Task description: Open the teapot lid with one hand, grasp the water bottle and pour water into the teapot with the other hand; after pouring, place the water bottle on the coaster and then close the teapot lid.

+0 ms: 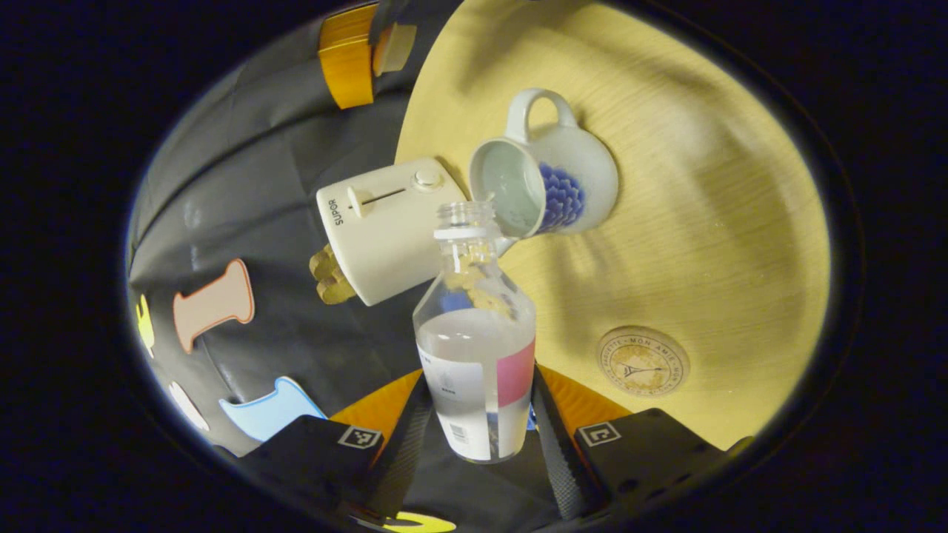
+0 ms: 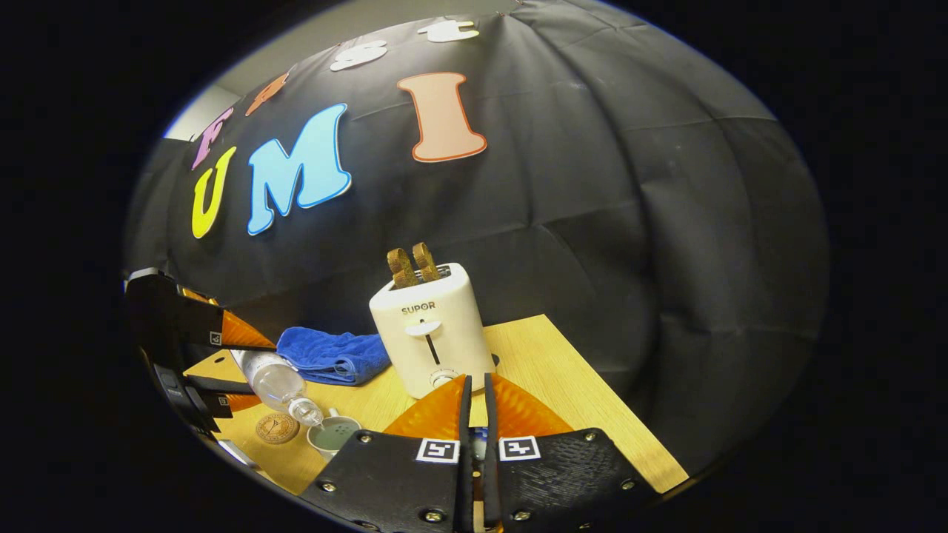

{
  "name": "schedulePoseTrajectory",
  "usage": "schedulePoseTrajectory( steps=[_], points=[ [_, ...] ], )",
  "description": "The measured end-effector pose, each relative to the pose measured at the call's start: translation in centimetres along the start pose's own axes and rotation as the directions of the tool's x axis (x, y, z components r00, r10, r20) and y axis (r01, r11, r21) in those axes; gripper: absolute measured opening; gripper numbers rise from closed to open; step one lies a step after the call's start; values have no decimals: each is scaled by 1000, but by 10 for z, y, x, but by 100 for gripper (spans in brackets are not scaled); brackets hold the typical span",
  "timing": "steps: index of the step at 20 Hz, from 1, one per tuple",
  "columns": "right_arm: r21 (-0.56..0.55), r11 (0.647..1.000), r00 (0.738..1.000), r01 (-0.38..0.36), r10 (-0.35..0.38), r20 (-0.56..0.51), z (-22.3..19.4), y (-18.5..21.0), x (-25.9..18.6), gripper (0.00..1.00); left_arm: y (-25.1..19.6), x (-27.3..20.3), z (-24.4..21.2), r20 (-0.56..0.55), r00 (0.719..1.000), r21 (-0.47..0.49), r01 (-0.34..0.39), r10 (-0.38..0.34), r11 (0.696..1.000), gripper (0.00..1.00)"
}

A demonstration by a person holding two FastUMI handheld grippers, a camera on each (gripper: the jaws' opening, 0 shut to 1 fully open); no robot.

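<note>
**Bottle tipped at open teapot**

Clear bottle, uncapped and part full of water, with a white and pink label round its lower half. Tilted, neck forward, mouth right at the rim of the teapot. Gripped about the labelled part in the left gripper, fingers spread to the bottle's width and pressed against both sides.

White teapot with a blue pattern and a loop handle, lid off, open top turned toward the bottle. Standing on the wooden table, just beside the toaster. Round coaster lying bare on the table, near the bottle and apart from the teapot.

Seen from the right gripper view: left gripper low at the left, bottle slanting down to the teapot, coaster just beside the pot. Blue towel heaped behind them, next to the toaster with two slices of toast standing up out of it.

Right gripper raised above the table, fingers drawn nearly together, only a thin slit between. Cannot tell whether anything is pinched there.
</note>
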State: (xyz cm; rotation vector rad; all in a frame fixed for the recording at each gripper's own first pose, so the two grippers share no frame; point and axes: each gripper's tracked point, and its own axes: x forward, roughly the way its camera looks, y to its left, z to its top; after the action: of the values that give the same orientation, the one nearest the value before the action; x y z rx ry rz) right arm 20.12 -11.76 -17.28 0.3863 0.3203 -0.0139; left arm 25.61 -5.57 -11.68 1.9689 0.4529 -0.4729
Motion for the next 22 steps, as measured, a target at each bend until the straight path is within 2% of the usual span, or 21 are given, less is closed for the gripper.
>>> schedulePoseTrajectory(
  steps=[6, 9, 15, 22],
  points=[
    [11, 1000, 1000, -5, 5, 6, 3, -1, -1, 5, 7, -7, 6, -18, 1000, 96, -20, 22, 995, 87],
    [14, 1000, 1000, -6, 6, 7, 4, -1, -1, 5, 14, -9, 4, -35, 998, 163, -46, 53, 985, 86],
    [13, 1000, 1000, -9, 9, 6, 4, 1, -1, 5, 19, -9, -2, -70, 996, 258, -44, 64, 965, 86],
    [12, 1000, 1000, -12, 12, 3, 2, 1, 0, 5, 24, -12, -1, -86, 991, 384, -66, 107, 921, 86]
  ],
)
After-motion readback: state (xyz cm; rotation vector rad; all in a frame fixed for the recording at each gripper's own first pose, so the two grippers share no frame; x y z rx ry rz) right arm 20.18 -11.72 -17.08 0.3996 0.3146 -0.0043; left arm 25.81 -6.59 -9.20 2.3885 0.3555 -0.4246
